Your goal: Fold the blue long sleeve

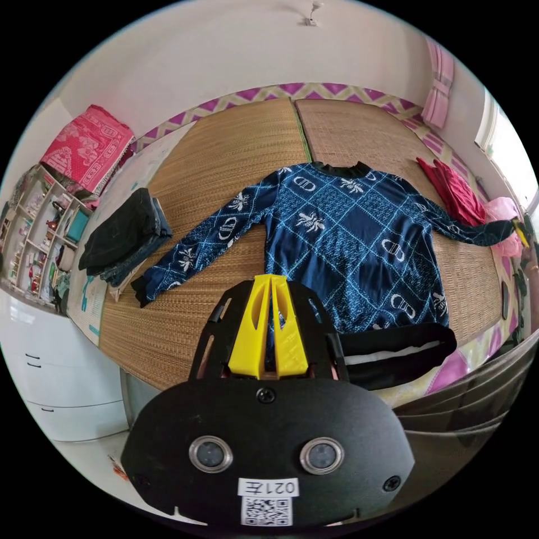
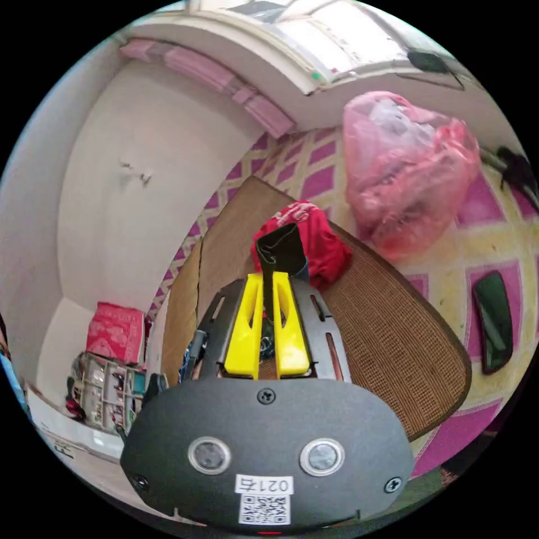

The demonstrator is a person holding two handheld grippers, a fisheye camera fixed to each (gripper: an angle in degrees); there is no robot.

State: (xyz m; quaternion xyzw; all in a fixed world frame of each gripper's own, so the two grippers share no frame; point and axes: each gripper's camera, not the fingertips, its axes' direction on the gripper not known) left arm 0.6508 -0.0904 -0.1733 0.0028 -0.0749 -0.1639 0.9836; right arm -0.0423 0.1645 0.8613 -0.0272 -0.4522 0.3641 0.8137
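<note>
The blue long sleeve (image 1: 348,241) lies spread flat on the woven mat (image 1: 236,151), collar toward 12 o'clock in the left gripper view, one sleeve reaching out to 8 o'clock and the other stretched toward 3 o'clock. The left gripper (image 1: 272,283) sits at the shirt's lower edge with its yellow jaws pressed close together; blue cloth shows in the narrow gap between them, so it pinches the hem. At 9 o'clock from the shirt, a stack of dark folded clothes (image 1: 126,236) rests on the mat's edge, near the end of the sleeve. A red garment (image 1: 456,191) lies at 2 o'clock, just beside the outstretched sleeve, with a pink plastic bag (image 1: 508,224) past it.

In the right gripper view, the right gripper (image 2: 273,281) has its jaws drawn together on the sleeve's black cuff (image 2: 281,252), which sticks up from between the tips toward 12 o'clock. The red garment (image 2: 320,241) sits right behind the cuff, and the pink plastic bag (image 2: 410,168) lies at 1 o'clock on the patterned floor. A dark flat object (image 2: 494,320) lies on the floor at 3 o'clock, apart from the mat.
</note>
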